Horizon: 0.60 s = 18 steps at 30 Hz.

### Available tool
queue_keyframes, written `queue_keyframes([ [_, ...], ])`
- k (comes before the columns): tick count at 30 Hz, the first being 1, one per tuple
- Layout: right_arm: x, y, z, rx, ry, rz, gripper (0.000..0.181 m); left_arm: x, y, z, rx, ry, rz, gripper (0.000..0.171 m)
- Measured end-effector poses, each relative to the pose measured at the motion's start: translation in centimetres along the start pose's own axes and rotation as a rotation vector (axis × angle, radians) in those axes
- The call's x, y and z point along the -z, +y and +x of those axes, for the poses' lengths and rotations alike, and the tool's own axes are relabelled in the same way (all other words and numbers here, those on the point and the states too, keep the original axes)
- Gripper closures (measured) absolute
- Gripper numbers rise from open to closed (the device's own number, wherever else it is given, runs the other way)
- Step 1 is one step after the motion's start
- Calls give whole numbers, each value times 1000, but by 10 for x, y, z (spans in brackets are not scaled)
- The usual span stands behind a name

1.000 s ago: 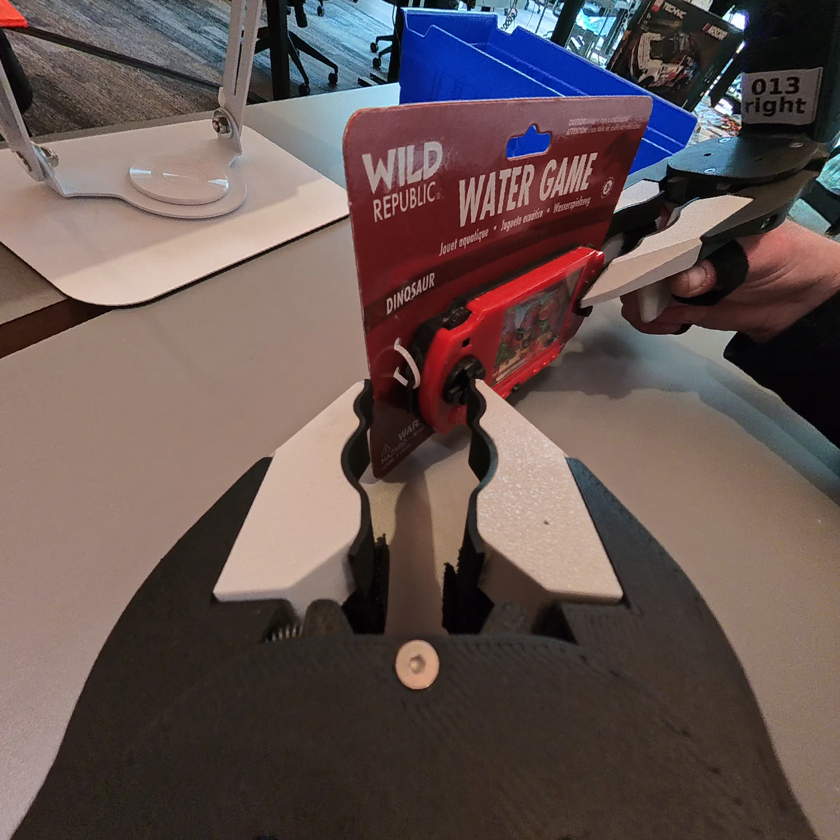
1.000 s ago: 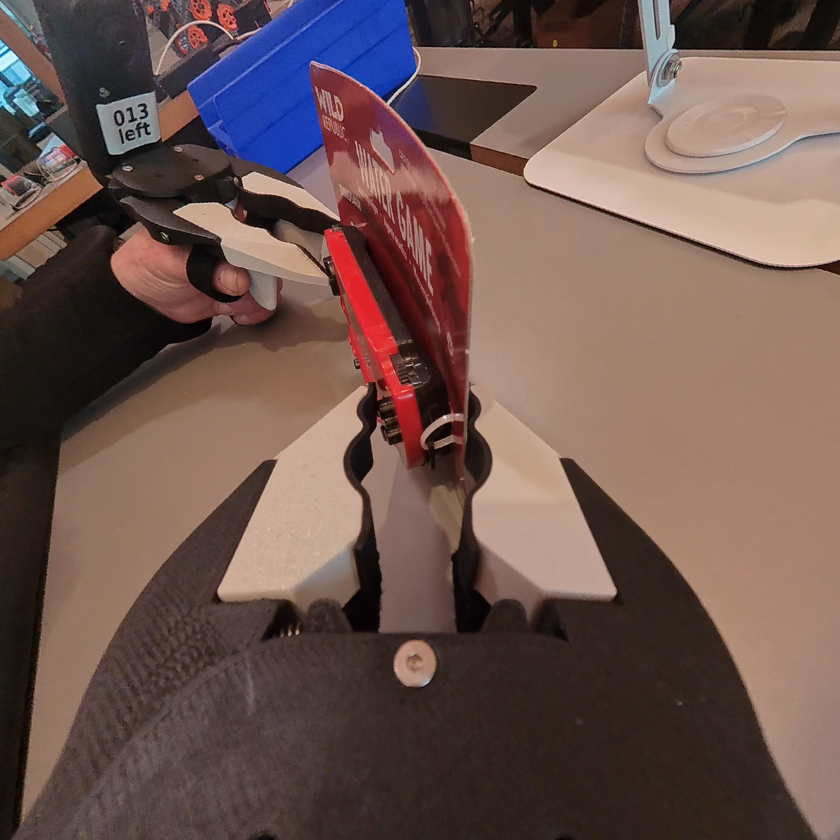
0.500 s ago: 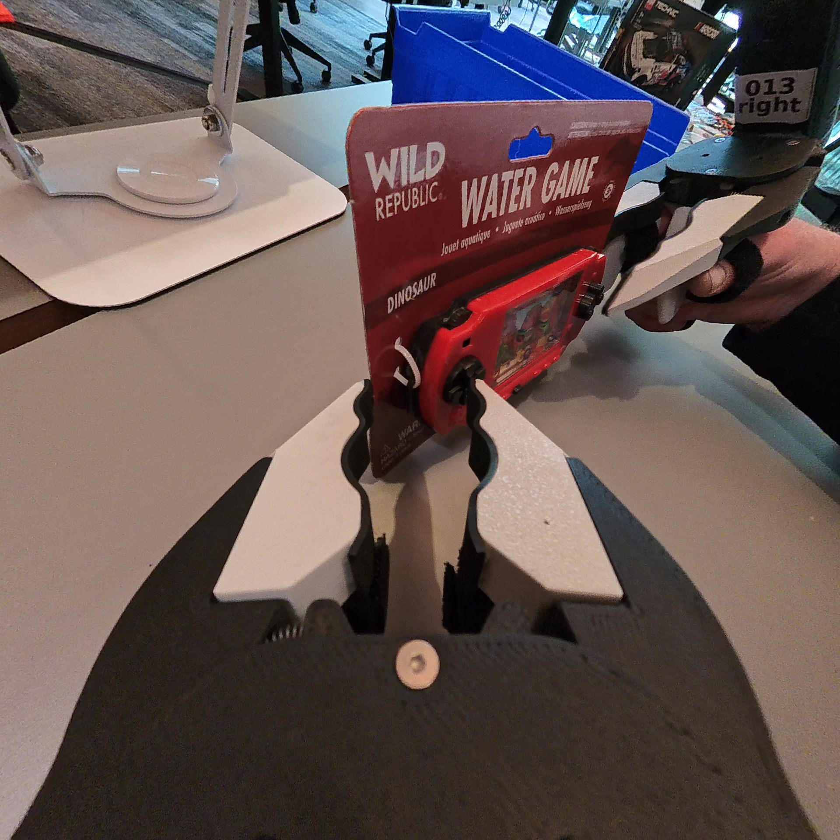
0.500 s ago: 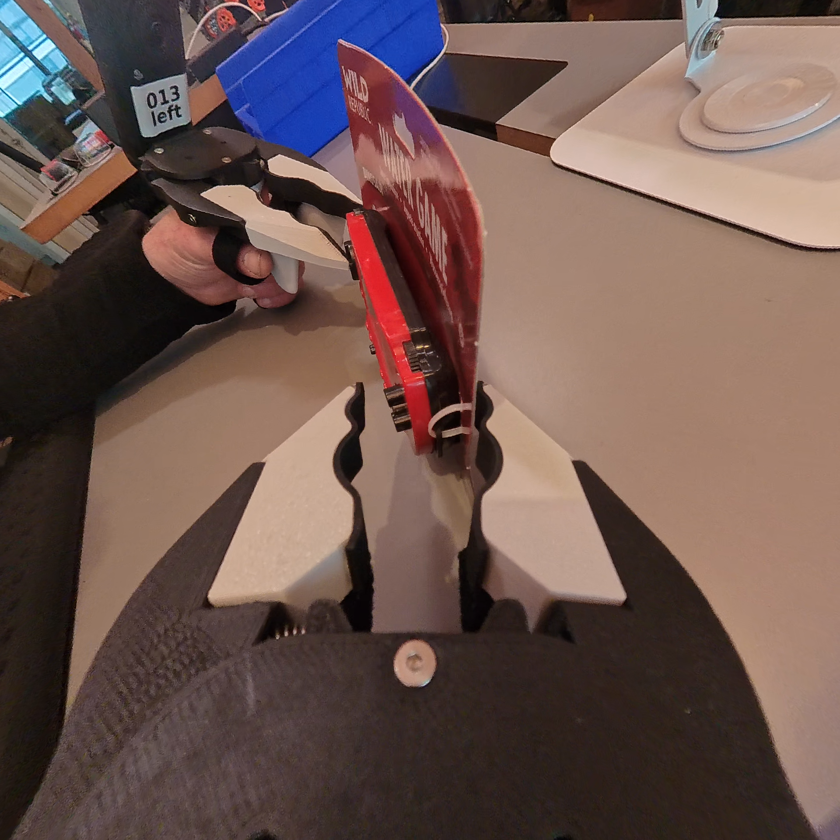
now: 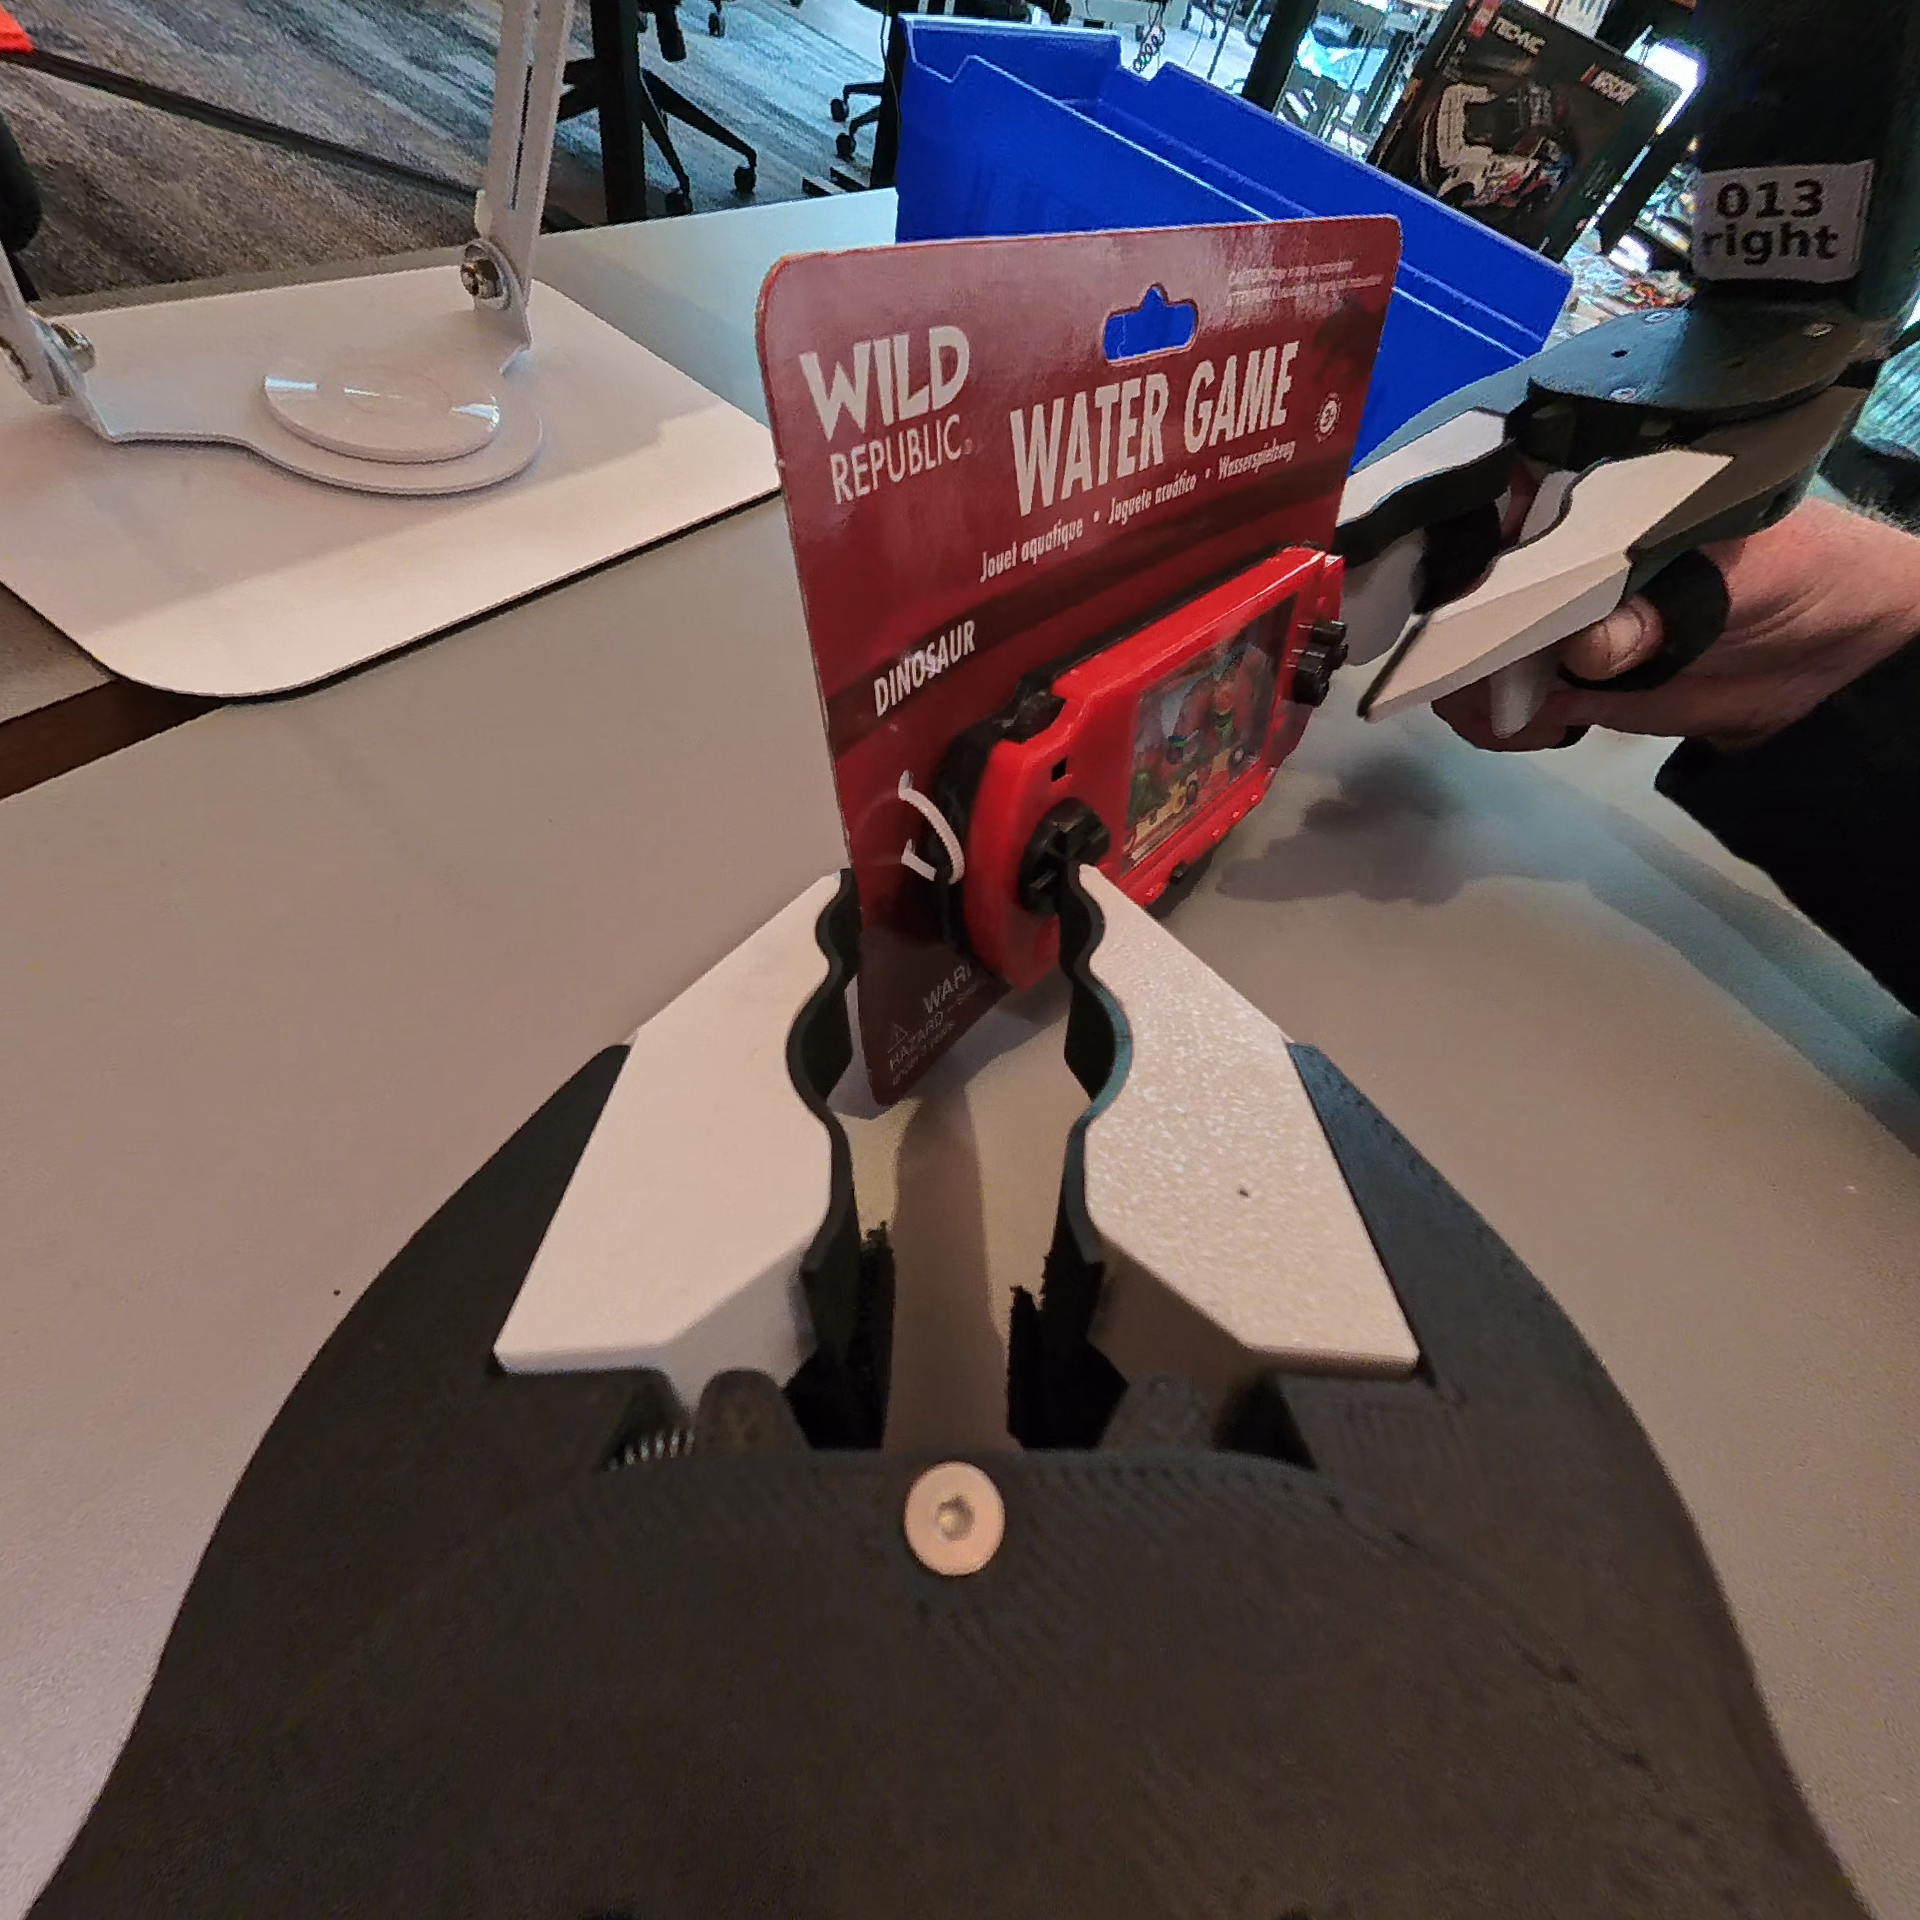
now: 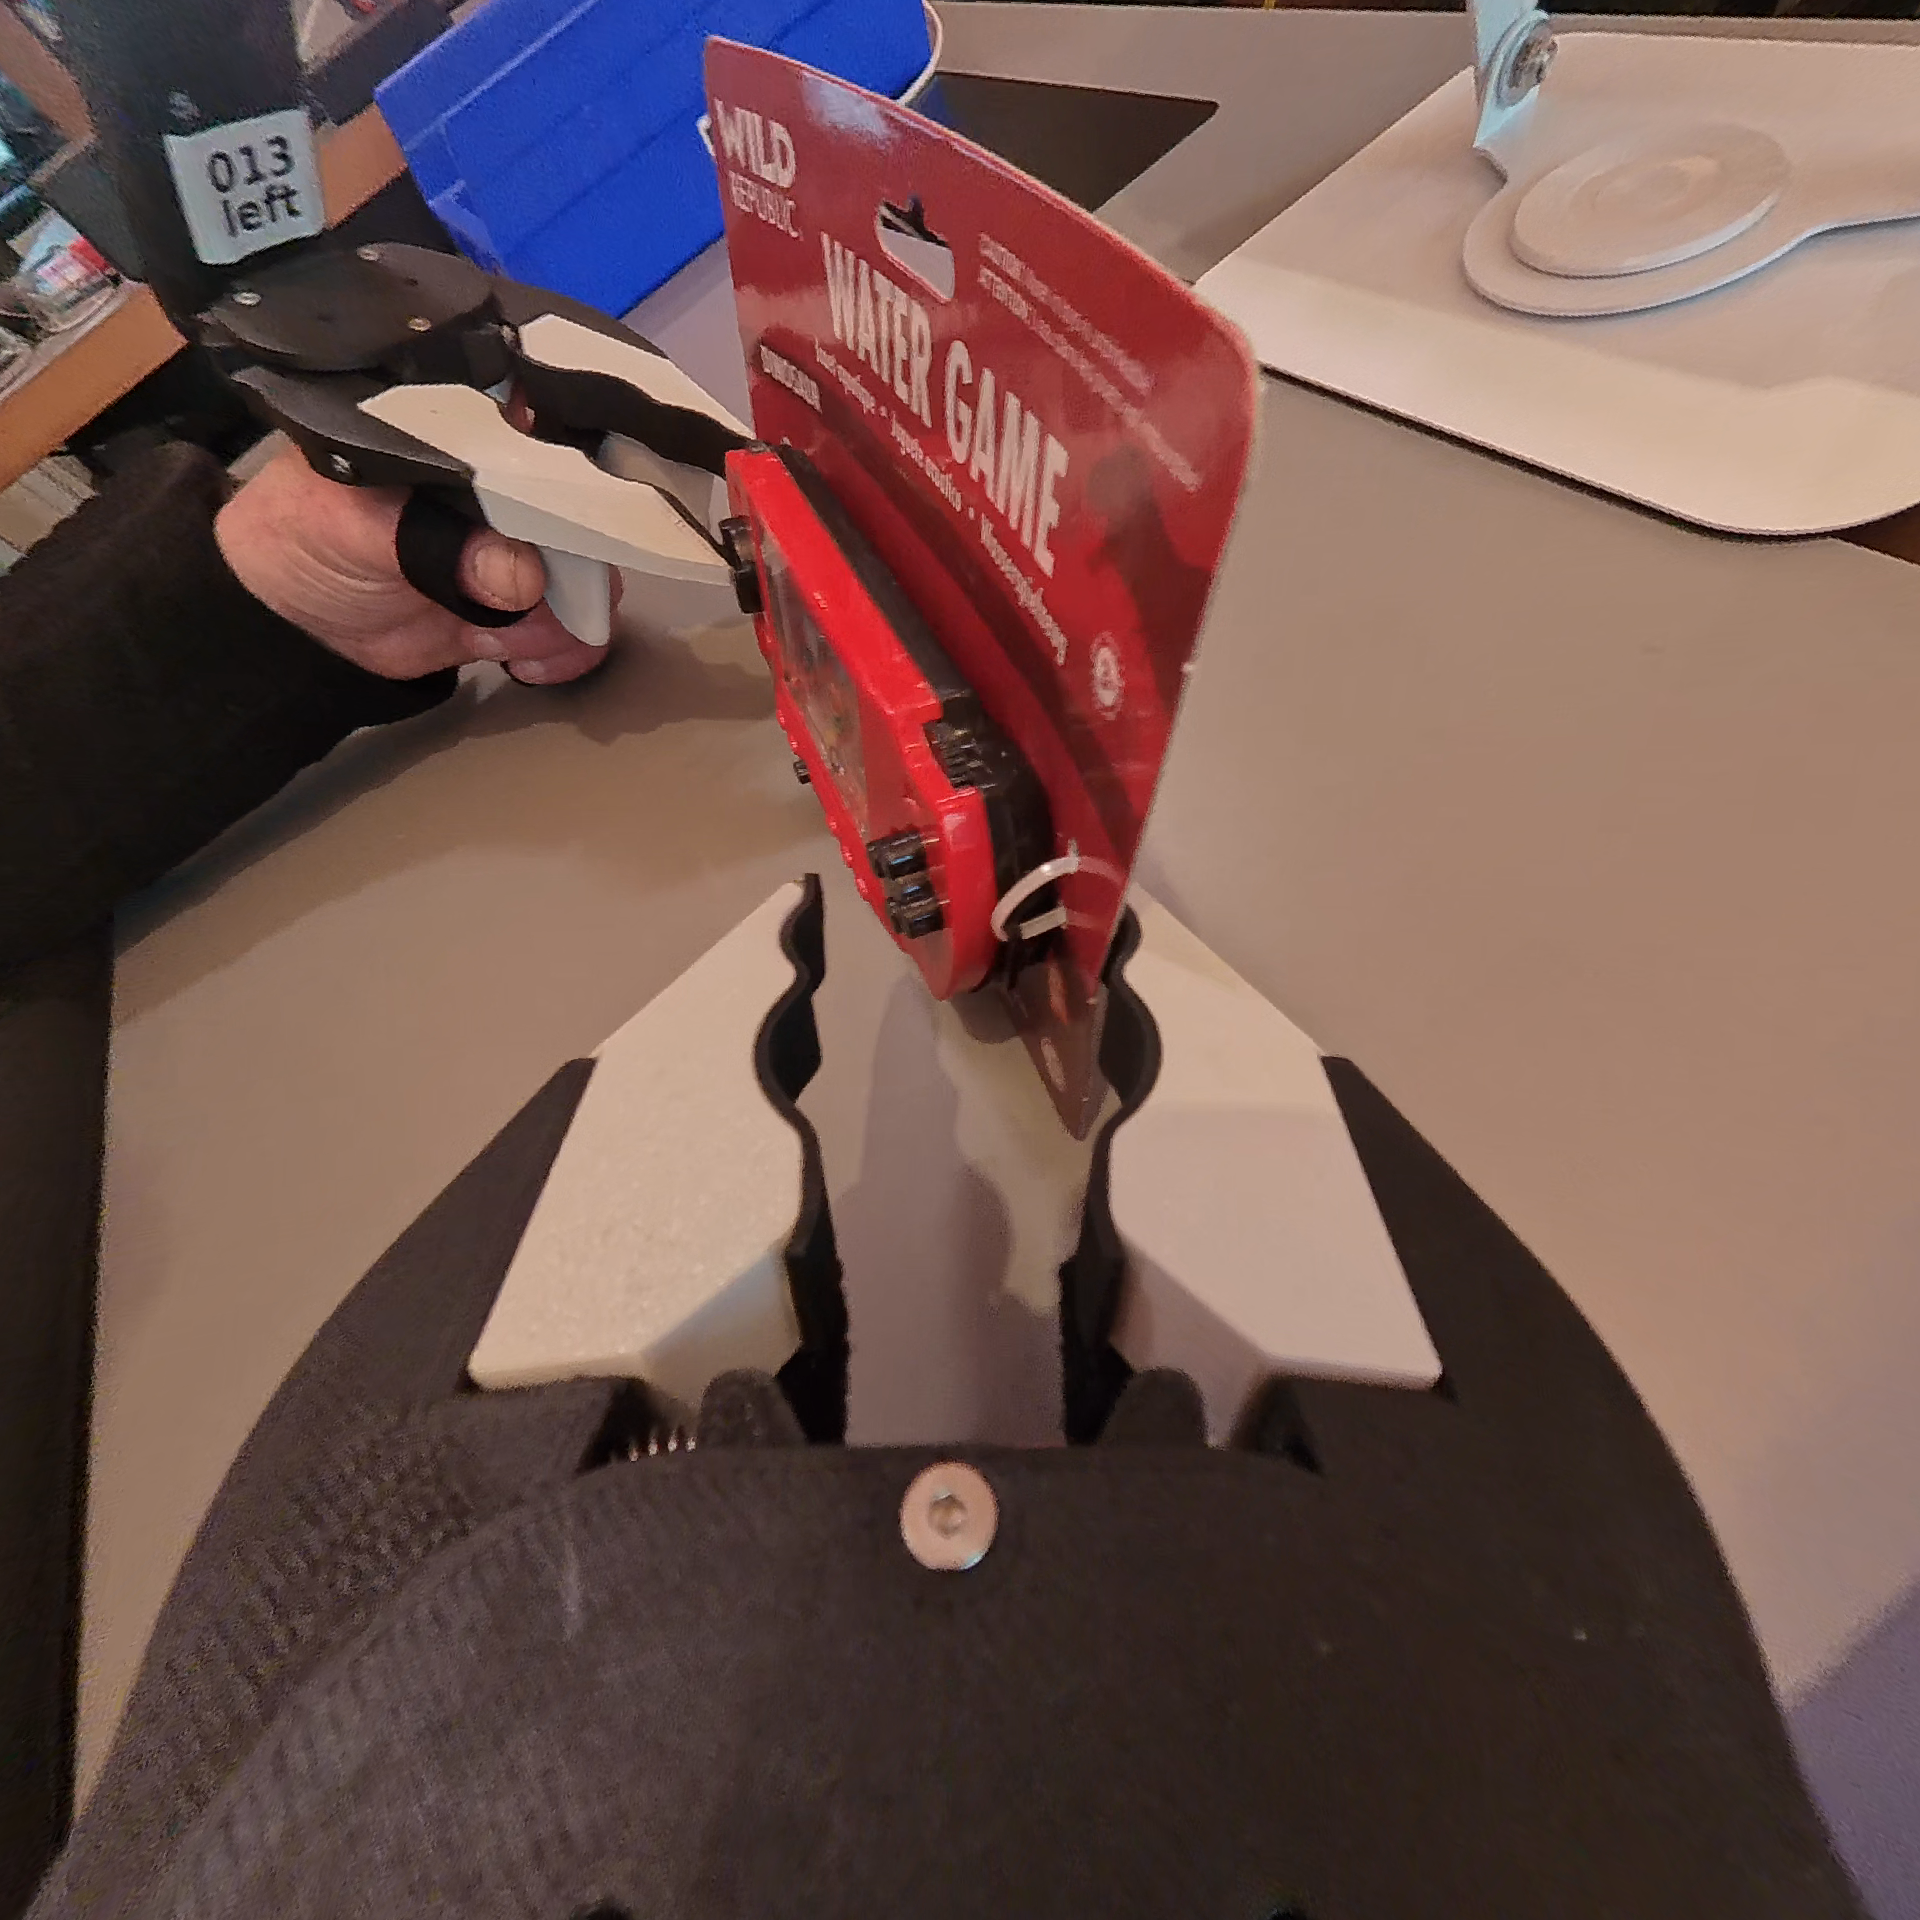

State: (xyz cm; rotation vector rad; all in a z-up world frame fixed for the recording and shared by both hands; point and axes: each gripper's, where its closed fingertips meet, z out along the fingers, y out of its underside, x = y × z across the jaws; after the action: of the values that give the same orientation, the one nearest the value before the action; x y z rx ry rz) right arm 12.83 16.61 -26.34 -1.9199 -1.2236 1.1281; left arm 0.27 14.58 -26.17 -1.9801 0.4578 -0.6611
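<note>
A red carded toy [image 5: 1091,488], a red handheld water game [image 5: 1174,748] zip-tied to a red backing card, stands upright just above the grey table. My left gripper [image 5: 961,894] is shut on its near lower corner, pinching card and game. In the right wrist view the left gripper [image 6: 732,499] grips the far end of the toy [image 6: 997,436]. My right gripper [image 6: 966,909] is open; the toy's near end sits between its spread fingers, with a gap on the left side. In the left wrist view the right gripper [image 5: 1371,649] is just off the toy's right end.
A blue bin [image 5: 1143,177] stands behind the toy at the table's back edge, with a boxed car set [image 5: 1507,114] beyond it. A white stand base on a white mat [image 5: 384,416] lies at the left. A person's hands [image 5: 1714,644] hold both grippers.
My right gripper has opened, let go of the toy's end and drawn back a little. My left gripper has kept its hold on the toy.
</note>
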Motion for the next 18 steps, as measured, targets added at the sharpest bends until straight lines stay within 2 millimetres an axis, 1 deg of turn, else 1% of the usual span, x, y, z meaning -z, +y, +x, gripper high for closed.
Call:
queue_keyframes([
  [1,-1,0,4,-2,18,-2,140,0,0,0,0,0,-1,135],
  [2,-1,1,6,-9,23,0,142,0,0,0,-2,1,-1,135],
  [10,-3,-2,7,-8,13,28,146,0,0,-1,5,-1,3,135],
  [13,-5,-4,7,-28,9,21,151,1,-1,-4,9,-17,9,135],
  [18,-8,-4,6,-25,17,10,152,3,-1,-7,10,-30,9,135],
])
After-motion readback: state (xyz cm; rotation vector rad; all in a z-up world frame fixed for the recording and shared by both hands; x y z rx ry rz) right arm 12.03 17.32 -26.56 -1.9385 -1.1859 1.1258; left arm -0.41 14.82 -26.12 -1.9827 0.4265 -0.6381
